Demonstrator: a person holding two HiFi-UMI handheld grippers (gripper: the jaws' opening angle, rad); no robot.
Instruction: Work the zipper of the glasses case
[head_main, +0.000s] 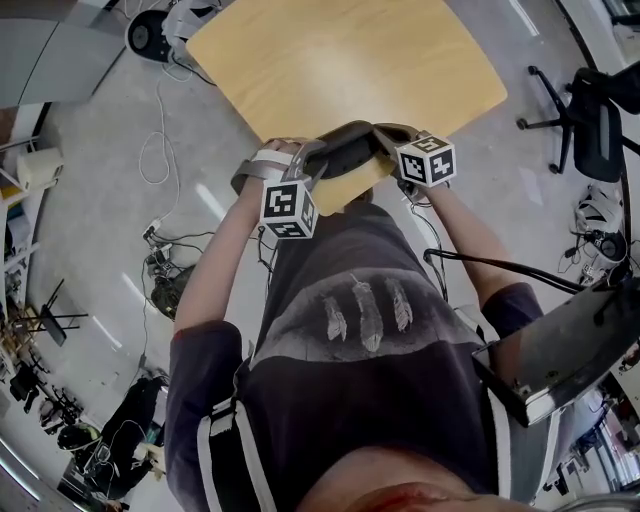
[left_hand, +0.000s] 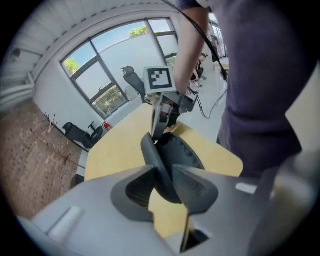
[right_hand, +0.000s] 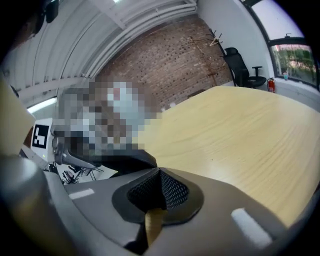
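Dark grey glasses case (head_main: 352, 152), held up off the light wooden table (head_main: 340, 60), above its near edge and close to my torso (head_main: 370, 330). It spans the gap between my two grippers, its long axis running from one to the other.

Left gripper (left_hand: 167, 172): fingers clamped on one end of the case. The edge of the shell stands upright between the two pads and touches both. From there the case curves away toward the other gripper.

Right gripper (right_hand: 160, 176): fingers pressed fully together, no gap at the tips. Seen from the left gripper view, these tips meet the far end of the case, at its seam. I cannot tell whether a zipper tab is pinched there; it is too small to make out. In the right gripper view the case is only a dark shape just past the tips, to their left.
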